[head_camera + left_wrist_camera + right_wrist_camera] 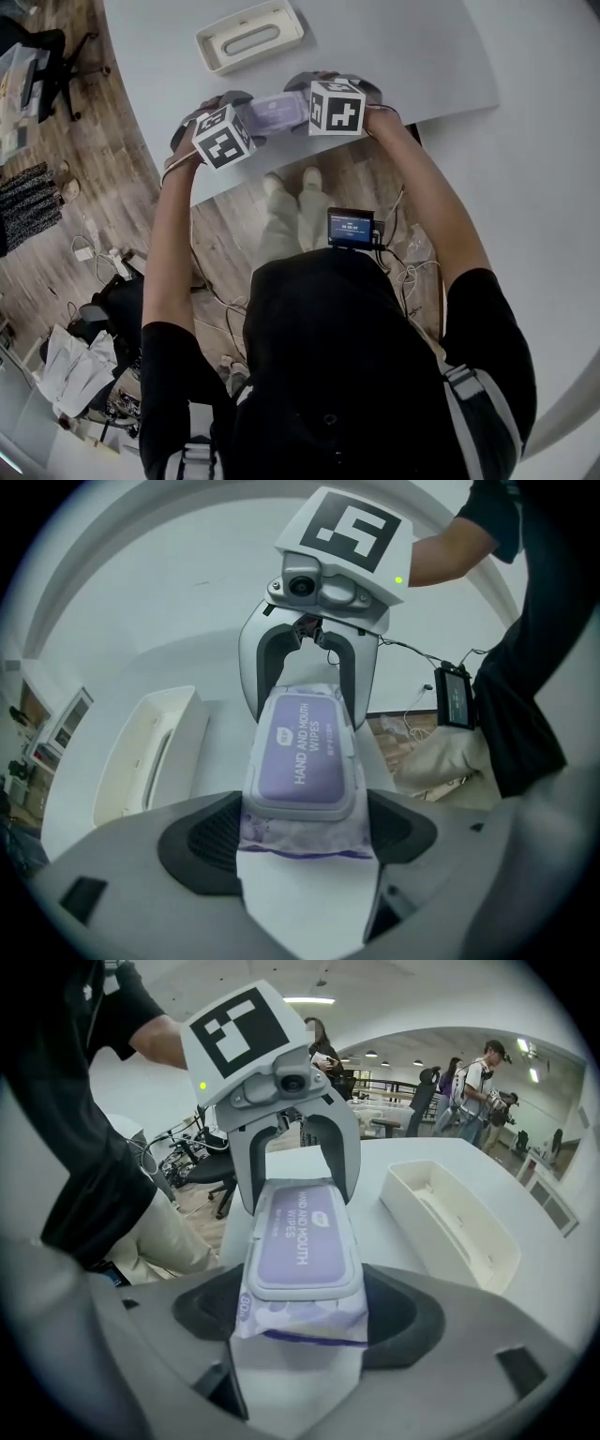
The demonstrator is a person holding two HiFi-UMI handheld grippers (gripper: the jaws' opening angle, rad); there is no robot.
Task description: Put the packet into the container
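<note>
Head view: from well above the packet (274,112), facing steeply down. Left gripper view: tight against one end of the packet, facing along it. Right gripper view: tight against the opposite end, facing back. Shared by all: packet, container (206,45).

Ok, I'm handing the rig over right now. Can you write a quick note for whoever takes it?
Left gripper: shut on one end of the wipes packet.
Right gripper: shut on the opposite end, facing the left one.
Packet: between both grippers over the near edge of the table, lid up.
Container: white, farther back on the table, no packet in it.
Done: packet gripped.
Left: carry it over, lower it in, release.
</note>
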